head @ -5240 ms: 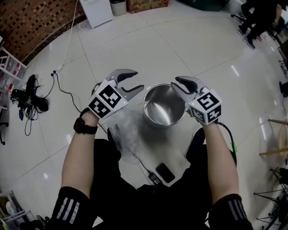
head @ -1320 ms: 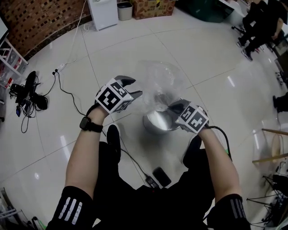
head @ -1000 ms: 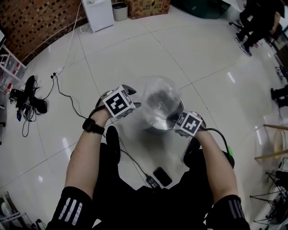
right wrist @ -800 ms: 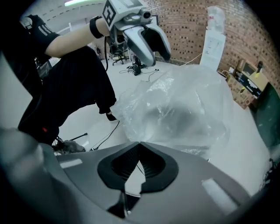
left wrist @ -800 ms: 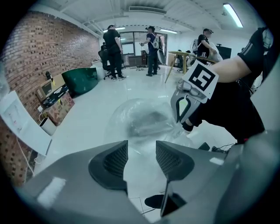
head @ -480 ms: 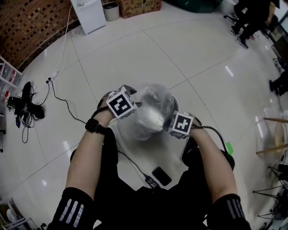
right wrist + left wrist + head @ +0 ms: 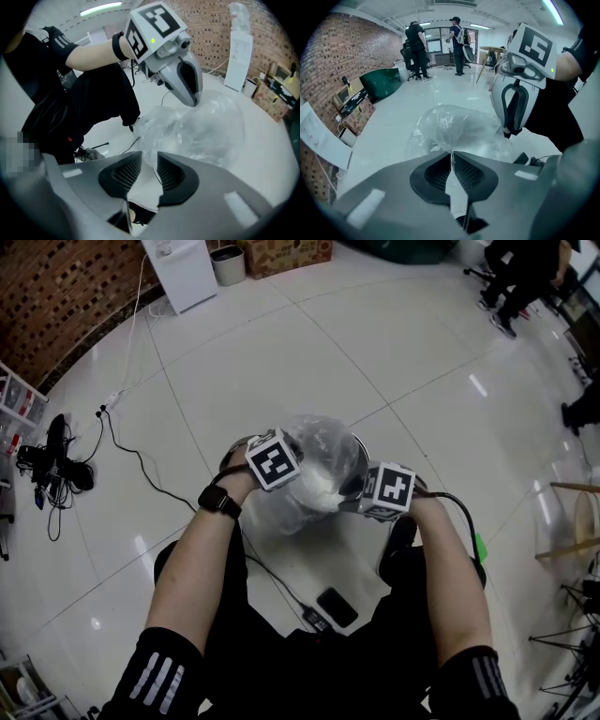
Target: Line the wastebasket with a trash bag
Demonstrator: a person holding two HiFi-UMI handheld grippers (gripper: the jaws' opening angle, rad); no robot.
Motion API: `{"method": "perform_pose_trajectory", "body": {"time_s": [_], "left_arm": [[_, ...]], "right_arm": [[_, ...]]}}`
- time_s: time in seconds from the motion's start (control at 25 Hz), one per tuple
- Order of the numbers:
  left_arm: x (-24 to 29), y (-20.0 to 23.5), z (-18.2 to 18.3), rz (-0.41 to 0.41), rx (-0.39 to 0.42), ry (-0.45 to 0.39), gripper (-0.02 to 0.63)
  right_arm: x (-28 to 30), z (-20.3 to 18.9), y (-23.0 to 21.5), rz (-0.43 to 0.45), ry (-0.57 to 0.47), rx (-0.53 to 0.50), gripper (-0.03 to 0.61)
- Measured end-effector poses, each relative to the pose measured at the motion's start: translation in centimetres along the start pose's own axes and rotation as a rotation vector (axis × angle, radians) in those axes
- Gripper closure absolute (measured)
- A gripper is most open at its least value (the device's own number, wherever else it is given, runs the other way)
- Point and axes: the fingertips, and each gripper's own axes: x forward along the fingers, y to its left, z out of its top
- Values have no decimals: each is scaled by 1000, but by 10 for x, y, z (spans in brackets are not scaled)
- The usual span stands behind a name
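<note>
A clear trash bag [image 7: 319,460] lies bunched over the mouth of the round metal wastebasket [image 7: 358,457] on the floor. My left gripper [image 7: 453,153] is at the bin's left rim. Its jaws have just been closing and now pinch the bag's film [image 7: 459,129]. My right gripper [image 7: 150,157] is at the right rim. Its jaws have just been opening, and a gap shows between the pads with loose film [image 7: 206,126] running into it. Each gripper shows in the other's view, across the bag. The bag hides most of the bin.
A black phone [image 7: 337,607] and a cable [image 7: 281,585] lie on the tiles near my feet. A power strip with tangled cables [image 7: 56,451] is at the left. A white cabinet [image 7: 178,268] and a cardboard box [image 7: 286,251] stand far back. People [image 7: 525,277] are at the far right.
The bag, held up in the air above the bin earlier, has come down over its mouth. Both grippers have sunk to the rim and drawn closer together.
</note>
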Motion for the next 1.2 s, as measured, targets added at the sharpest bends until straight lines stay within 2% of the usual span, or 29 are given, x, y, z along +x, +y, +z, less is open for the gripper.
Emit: {"method": "perform_pose_trajectory", "body": {"time_s": [0.08,0.2,0.32,0.48,0.6,0.72,0.84,0.92,1.08,1.2], "left_arm": [[0,-2,4,-1,7,-5,606],[1,-7,8,-12,27,-8,606],[0,-14,18,-26,55,-19,604],[4,-24,28,-40,84,-15,603],[6,-30,33,-59,101,-28,590],[4,-34,34,-74,99,-45,561],[-2,-35,37,-77,91,-63,524],[-9,-32,37,-65,86,-81,499],[-27,-17,24,-44,39,-102,483],[-35,-2,1,-20,-2,-76,478]], "right_arm": [[-21,4,-8,-43,-48,7,460],[-50,11,-30,-157,-126,33,456],[-67,16,-58,-272,-172,50,416],[-74,30,-80,-365,-225,33,391],[-68,42,-87,-389,-249,15,391],[-49,41,-88,-364,-207,9,402],[-28,23,-94,-356,-140,34,501],[-16,10,-100,-360,-107,65,538],[-4,-16,-115,-372,-49,143,552],[4,-40,-127,-383,13,181,554]]}}
